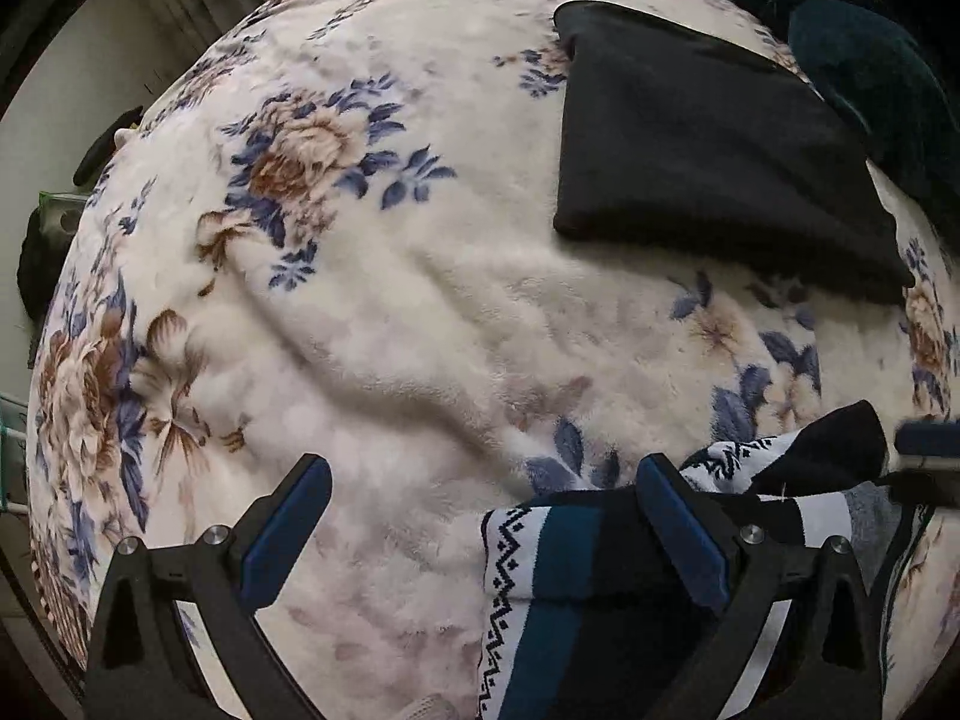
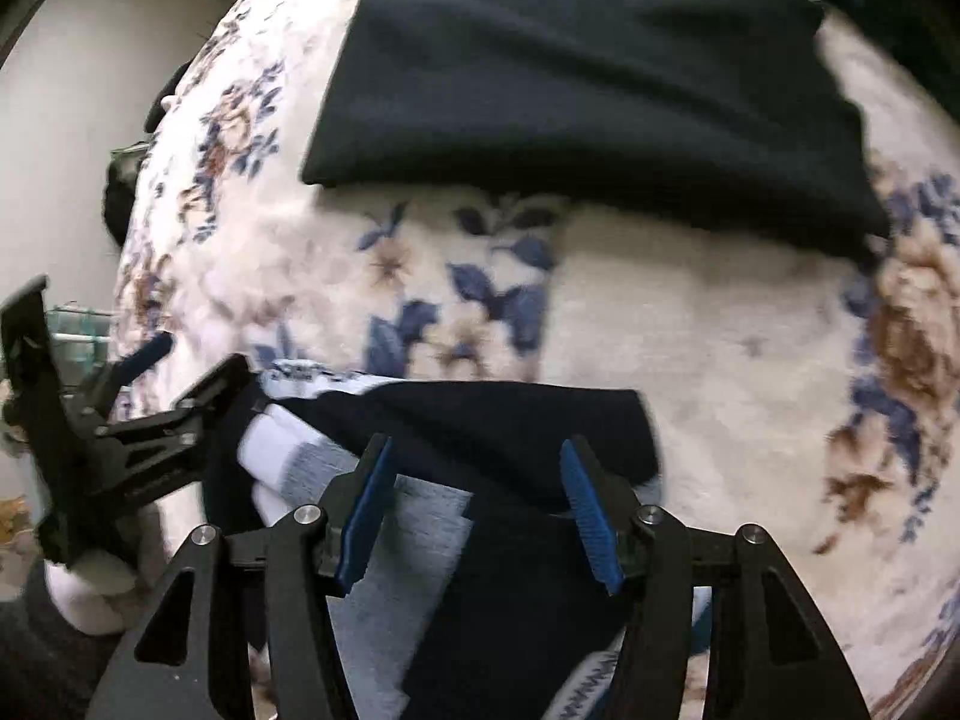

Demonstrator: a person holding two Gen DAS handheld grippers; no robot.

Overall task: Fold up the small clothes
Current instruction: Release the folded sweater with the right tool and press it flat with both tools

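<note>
A patterned garment (image 1: 558, 570) in white, teal and black with a zigzag trim lies bunched on the floral blanket (image 1: 390, 312) at the near right; it shows in the right wrist view (image 2: 504, 438) as dark fabric over grey and white parts. My left gripper (image 1: 480, 516) is open, its right finger over the garment's left part. My right gripper (image 2: 477, 492) is open just above the garment's dark part. A folded black cloth (image 1: 696, 138) lies flat farther back, also in the right wrist view (image 2: 576, 78).
A dark green fabric heap (image 1: 870, 60) sits at the far right past the black cloth. The blanket's left edge (image 1: 78, 240) drops off toward a wall and a green rack (image 2: 84, 330). The left gripper (image 2: 138, 414) shows at the left of the right wrist view.
</note>
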